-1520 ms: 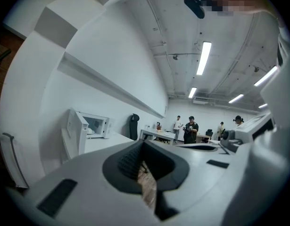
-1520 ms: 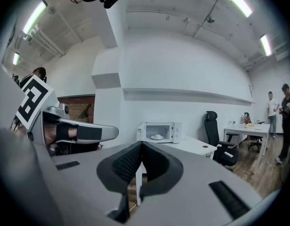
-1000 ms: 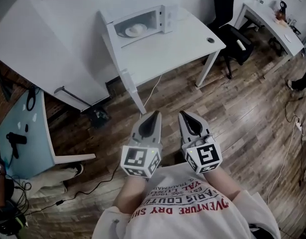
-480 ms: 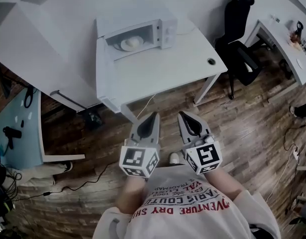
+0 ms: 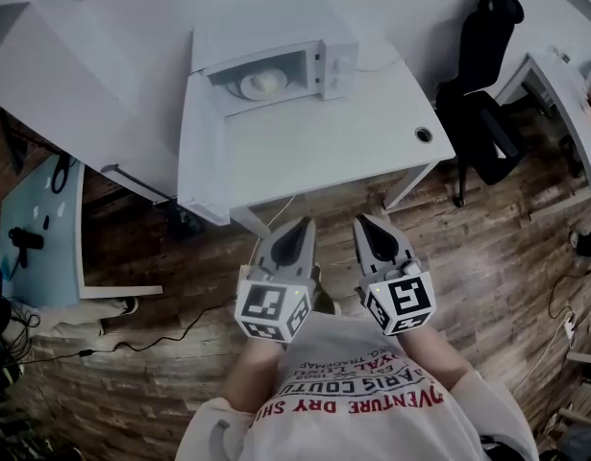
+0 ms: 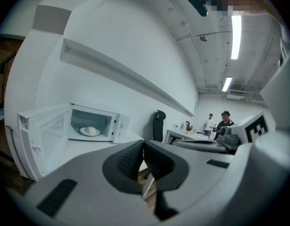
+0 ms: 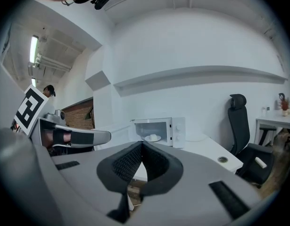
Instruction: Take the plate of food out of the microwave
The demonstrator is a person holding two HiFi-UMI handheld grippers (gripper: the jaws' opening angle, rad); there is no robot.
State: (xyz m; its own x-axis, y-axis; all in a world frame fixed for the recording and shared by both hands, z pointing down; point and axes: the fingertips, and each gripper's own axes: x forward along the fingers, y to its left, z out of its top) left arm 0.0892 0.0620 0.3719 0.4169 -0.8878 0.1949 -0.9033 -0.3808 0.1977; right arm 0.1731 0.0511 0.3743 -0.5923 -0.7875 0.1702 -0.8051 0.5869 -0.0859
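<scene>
The white microwave oven [image 5: 276, 60] stands at the far edge of the white rectangular tabletop [image 5: 314, 152], close against the white wall; its door [image 6: 43, 135] is swung open on its left side; inside the cavity sits the round white plate of pale food [image 5: 260, 84], the food a small mound at the plate's middle; the rest of the tabletop in front of the oven is bare, save for a round cable hole [image 5: 424, 134] near its right end.

Both tools are held low, close to the person's white printed shirt [image 5: 362, 392], over the brown wooden plank floor [image 5: 468, 257] and short of the tabletop's near edge; they lie side by side, pointing toward the oven, well apart from it.

The left tool [image 5: 302, 224] has its jaws brought together at the tips, with nothing between them; in the left gripper view the plate shows far off in the open oven, to the left of the jaws; the right tool [image 5: 362, 221] is likewise closed up tip to tip and empty, and in the right gripper view the oven and plate stand just above the meeting jaws.

A black office chair [image 5: 487, 75] stands to the right of the tabletop; a pale teal side table [image 5: 40, 229] stands to the left.
</scene>
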